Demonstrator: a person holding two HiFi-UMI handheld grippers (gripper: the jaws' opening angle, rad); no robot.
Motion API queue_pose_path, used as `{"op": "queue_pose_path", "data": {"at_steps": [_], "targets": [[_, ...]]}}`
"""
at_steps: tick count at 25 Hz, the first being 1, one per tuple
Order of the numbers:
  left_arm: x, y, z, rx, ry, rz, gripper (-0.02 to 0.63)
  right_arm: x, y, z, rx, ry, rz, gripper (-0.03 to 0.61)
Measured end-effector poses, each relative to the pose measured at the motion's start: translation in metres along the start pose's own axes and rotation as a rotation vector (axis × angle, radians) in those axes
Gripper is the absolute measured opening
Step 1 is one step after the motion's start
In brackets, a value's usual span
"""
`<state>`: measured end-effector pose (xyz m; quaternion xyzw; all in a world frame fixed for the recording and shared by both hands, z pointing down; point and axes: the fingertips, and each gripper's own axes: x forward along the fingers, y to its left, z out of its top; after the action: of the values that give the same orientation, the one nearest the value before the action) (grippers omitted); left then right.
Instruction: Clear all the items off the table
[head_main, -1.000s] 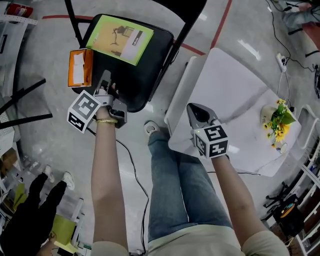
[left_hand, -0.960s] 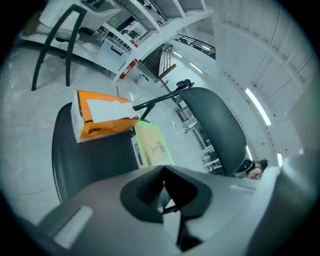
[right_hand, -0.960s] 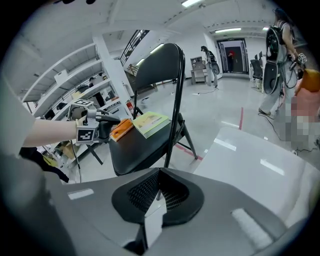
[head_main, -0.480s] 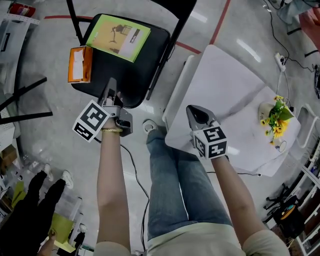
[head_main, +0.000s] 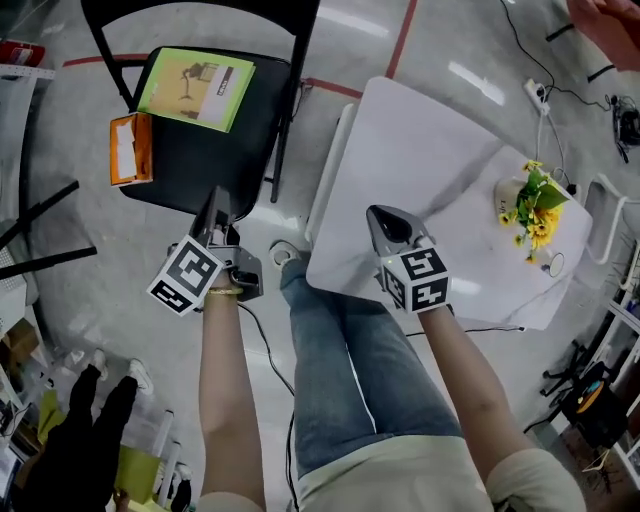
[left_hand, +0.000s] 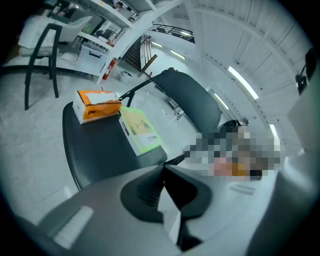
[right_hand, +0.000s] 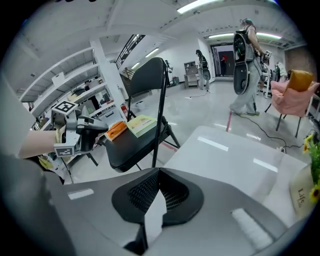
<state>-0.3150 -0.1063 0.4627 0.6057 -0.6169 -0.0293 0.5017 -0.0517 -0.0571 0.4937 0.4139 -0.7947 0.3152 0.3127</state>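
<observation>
Glossy white table (head_main: 420, 170), matt black chair seat (head_main: 195, 160).

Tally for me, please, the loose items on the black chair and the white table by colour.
Orange cardboard box, on the black chair: 1
Green-covered booklet, on the chair: 1
White pot of yellow flowers, on the white table: 1
Total: 3

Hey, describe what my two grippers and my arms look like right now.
Both the left gripper and right gripper are grey, tapering wedges, each carrying a white cube with black square markers. Forearms are bare; a thin bracelet circles the left wrist.
</observation>
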Motion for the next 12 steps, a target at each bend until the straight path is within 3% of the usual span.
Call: {"op": "queue_pose_path", "data": {"at_steps": [12], "targets": [[0.021,-0.108,-0.102,0.426,0.221,-0.097,0.008,-0.070,-0.099,-0.035,0.191,-0.081,-0.216,-0.002]]}}
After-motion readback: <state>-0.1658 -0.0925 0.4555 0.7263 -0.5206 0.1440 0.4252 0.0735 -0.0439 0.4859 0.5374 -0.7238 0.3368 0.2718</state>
